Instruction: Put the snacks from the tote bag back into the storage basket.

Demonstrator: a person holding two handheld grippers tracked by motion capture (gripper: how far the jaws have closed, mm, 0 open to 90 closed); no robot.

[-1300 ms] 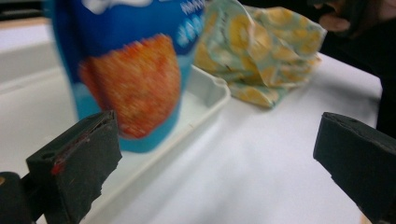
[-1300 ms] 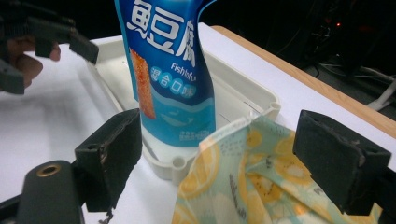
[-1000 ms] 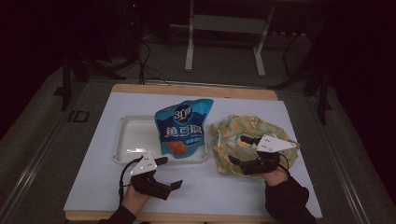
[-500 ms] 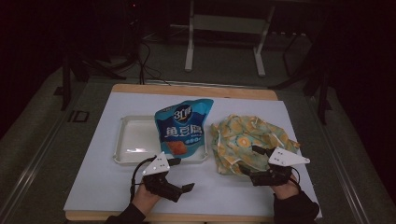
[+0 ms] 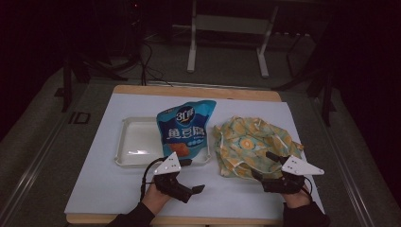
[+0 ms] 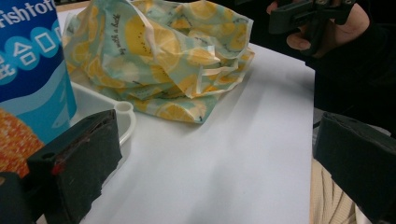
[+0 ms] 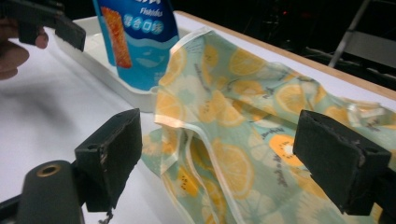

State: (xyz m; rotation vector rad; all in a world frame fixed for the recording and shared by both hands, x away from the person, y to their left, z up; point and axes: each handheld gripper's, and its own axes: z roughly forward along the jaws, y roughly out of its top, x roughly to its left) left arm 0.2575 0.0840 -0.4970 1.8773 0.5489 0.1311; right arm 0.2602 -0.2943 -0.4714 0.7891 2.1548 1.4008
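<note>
Lemon-print bag (image 5: 253,146) crumpled on the white table (image 5: 94,189) just right of the tray (image 5: 135,146) holding a blue snack packet (image 5: 185,130), right gripper (image 5: 265,165) wide open at the bag's near edge, gripping nothing, left gripper (image 5: 191,177) wide open and empty, near the tray

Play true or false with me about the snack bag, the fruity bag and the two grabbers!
1. The blue snack bag lies partly on the white tray. True.
2. The left gripper is squeezing the snack bag. False: its jaws are open and hold nothing, above the bare white table cover.
3. The fruit-print bag lies to the right of the tray. True.
4. The right gripper is shut tight. False: its jaws stand wide apart, right at the near edge of the fruit-print bag.
5. The fruit-print bag sits inside the tray. False: it lies crumpled on the table cover beside the tray.
</note>
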